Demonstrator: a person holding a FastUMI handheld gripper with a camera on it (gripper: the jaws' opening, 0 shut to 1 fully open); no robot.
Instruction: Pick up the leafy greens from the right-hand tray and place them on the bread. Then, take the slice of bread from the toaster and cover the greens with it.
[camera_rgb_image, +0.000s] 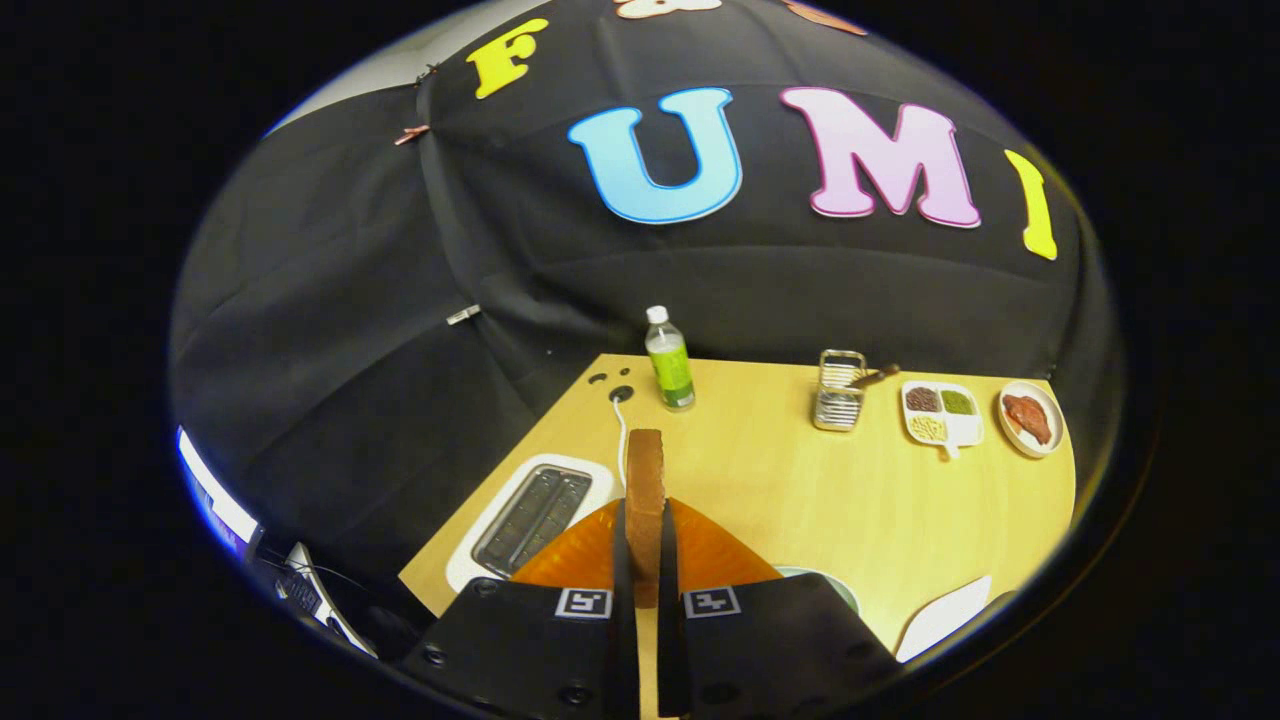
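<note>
While you are carrying the bread slice (645, 500) clear of the toaster (530, 515), the tool (645, 560) is pinching its soft, crumbly lower edge; keep pressure gentle.

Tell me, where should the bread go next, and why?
Probably carry it off toward the plate near the gripper, which is shut on the upright brown slice of bread. The white toaster already sits apart, its slots bare.
</note>
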